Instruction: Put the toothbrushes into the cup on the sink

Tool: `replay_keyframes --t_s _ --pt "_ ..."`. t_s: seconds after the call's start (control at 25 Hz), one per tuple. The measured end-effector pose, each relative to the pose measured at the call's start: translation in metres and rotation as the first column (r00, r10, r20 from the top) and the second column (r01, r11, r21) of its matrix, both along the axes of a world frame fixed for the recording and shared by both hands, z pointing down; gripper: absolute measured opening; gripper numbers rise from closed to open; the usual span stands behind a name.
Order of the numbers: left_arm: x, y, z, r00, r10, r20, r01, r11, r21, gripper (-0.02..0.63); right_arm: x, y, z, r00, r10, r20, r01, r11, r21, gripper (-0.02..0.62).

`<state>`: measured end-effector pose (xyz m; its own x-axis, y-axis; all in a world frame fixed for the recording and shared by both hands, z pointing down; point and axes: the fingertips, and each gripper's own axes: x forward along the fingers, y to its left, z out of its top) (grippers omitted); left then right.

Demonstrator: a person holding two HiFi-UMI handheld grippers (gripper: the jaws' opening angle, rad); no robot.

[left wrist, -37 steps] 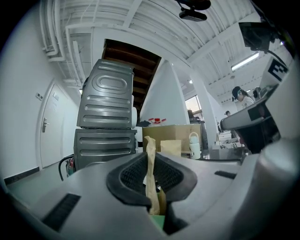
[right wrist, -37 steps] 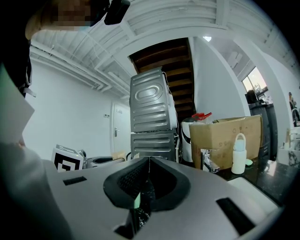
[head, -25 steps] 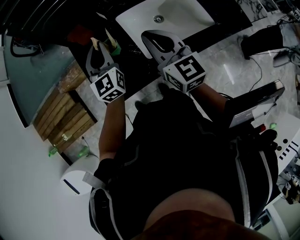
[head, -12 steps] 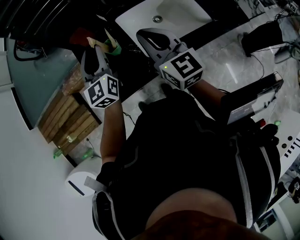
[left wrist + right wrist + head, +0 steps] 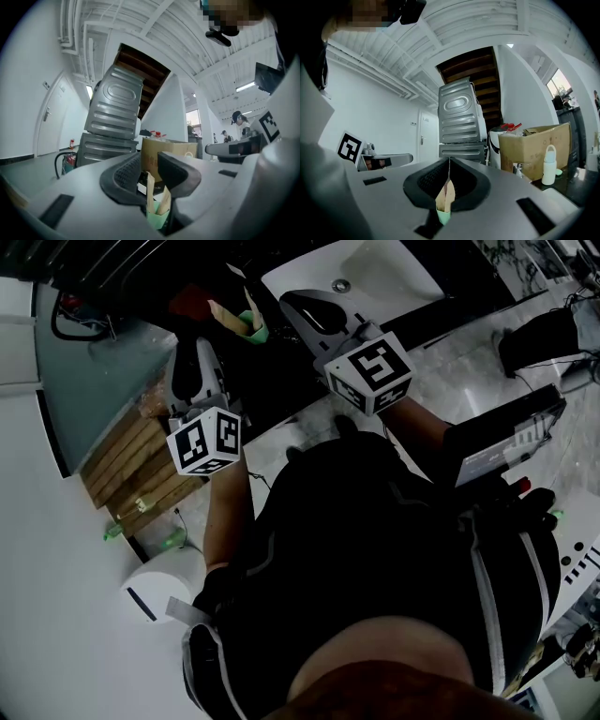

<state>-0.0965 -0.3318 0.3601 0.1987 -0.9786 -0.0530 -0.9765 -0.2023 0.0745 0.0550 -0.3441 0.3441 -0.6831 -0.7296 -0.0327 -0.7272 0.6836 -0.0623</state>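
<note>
Looking down through the head view, I see the small mint-green plastic cup [image 5: 251,327] standing on the dark countertop [image 5: 281,371], just left of the white rectangular sink basin [image 5: 375,273]. Two tan-handled toothbrushes [image 5: 225,313] stand in that cup and lean away from the basin.

My left gripper [image 5: 151,168] hangs on the far side of the cup from the basin, short of the cup. Its jaws stand wide and are closing. In the left gripper view the cup and both brush handles show low in the gap, beyond the pads. Nothing is pressed between them.

My right gripper [image 5: 449,164] hovers at the basin's near left corner, over the counter edge, with the cup just to its left. Its dark pads are pressed together along their length, and I see nothing pinched between them. In the right gripper view the cup and brushes only peek through the notch below the pads.
</note>
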Motion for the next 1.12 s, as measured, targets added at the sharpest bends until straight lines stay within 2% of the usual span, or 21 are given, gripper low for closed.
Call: replay_keyframes --t_s 0.12,0.24,0.36,0.44,0.56,0.76,0.92,1.0,1.12 --pt "-0.008 0.017 -0.018 1.000 -0.024 0.016 0.023 0.998 0.055 0.112 -0.011 0.007 -0.006 1.000 -0.023 0.000 0.023 1.000 0.012 0.026" --pt "-0.009 0.031 -0.026 1.000 -0.011 0.029 0.010 0.999 0.049 0.086 -0.019 0.010 -0.011 0.999 -0.036 0.007 0.036 0.999 0.025 0.026" --pt "-0.017 0.046 -0.032 1.000 -0.016 -0.007 0.017 0.999 0.041 0.023 -0.028 0.012 -0.016 0.999 -0.050 0.013 0.049 0.998 0.035 0.026" --pt "-0.022 0.055 -0.035 0.999 -0.010 -0.035 0.011 0.999 0.043 0.008 -0.034 0.015 -0.018 0.998 -0.063 0.009 0.062 0.997 0.034 0.026" --pt "-0.025 0.067 -0.037 0.999 -0.001 -0.043 0.003 0.999 0.040 0.006 -0.041 0.020 -0.022 0.997 -0.079 0.006 0.078 0.996 0.032 0.026" --pt "-0.026 0.075 -0.041 1.000 0.016 -0.009 -0.016 1.000 0.025 0.005 -0.052 0.027 -0.034 0.995 -0.099 0.002 0.099 0.992 0.075 0.026" --pt "-0.028 0.077 -0.043 0.999 0.020 -0.026 -0.019 0.999 0.030 0.005 -0.057 0.026 -0.033 0.996 -0.085 -0.016 0.086 0.992 0.088 0.026" --pt "-0.027 0.077 -0.045 1.000 0.012 -0.004 -0.012 0.999 0.031 0.005 -0.054 0.026 -0.036 0.998 -0.057 -0.030 0.060 0.993 0.105 0.025" --pt "-0.023 0.077 -0.049 1.000 0.004 0.027 -0.004 1.000 0.023 0.005 -0.052 0.028 -0.039 0.997 -0.067 -0.044 0.071 0.992 0.108 0.025"
